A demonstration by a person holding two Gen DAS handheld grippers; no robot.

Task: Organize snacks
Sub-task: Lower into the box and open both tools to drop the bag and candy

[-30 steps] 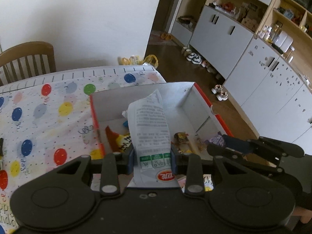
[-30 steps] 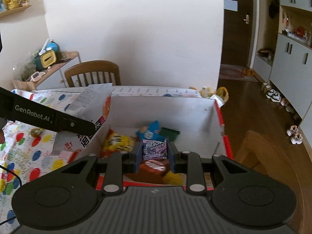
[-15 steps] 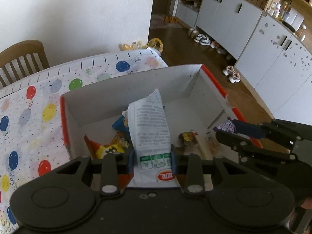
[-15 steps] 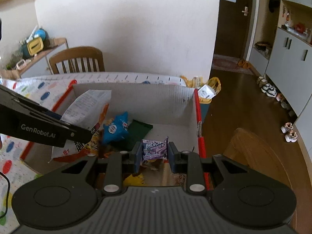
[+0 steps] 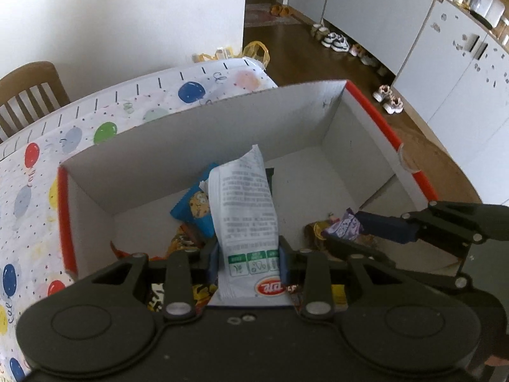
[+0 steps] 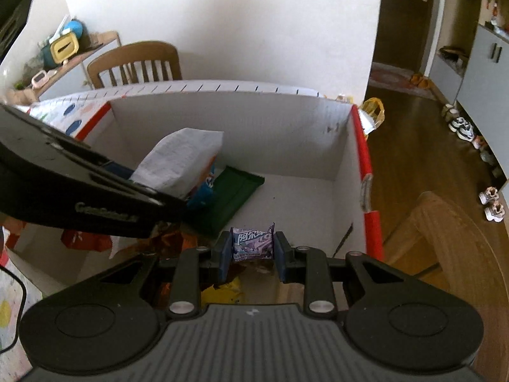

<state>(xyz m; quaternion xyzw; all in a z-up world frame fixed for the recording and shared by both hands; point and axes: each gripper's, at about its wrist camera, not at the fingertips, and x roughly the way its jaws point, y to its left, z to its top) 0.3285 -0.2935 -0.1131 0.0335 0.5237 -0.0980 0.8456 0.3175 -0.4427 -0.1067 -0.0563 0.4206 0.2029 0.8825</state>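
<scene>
**Both packets now hanging inside the box**

I am holding two snacks at once. My left gripper (image 5: 248, 254) is pinching the tall white packet (image 5: 243, 203) by its lower end, the printed back facing the camera and the top leaning out over the middle of the cardboard box (image 5: 203, 133). My right gripper (image 6: 253, 256) is pinching the small purple packet (image 6: 253, 243) squarely between its pads.

What is changing: a second ago I was looking at the box from farther back, with the rim ahead of both packets. Now both grippers are reaching past the near wall, and the box floor is filling each view. In the right wrist view the left gripper is crossing in front with the white packet above the blue packet (image 6: 203, 191) and beside the green packet (image 6: 235, 191); the purple one is hanging over the bare floor toward the right-hand wall.

To my mind this means the carry is nearly done and I am getting close to letting go. The box is sitting on the balloon-print tabletop (image 5: 35, 172), with several snacks already lying along its left side, so I am judging the right side the better place for the purple packet.
</scene>
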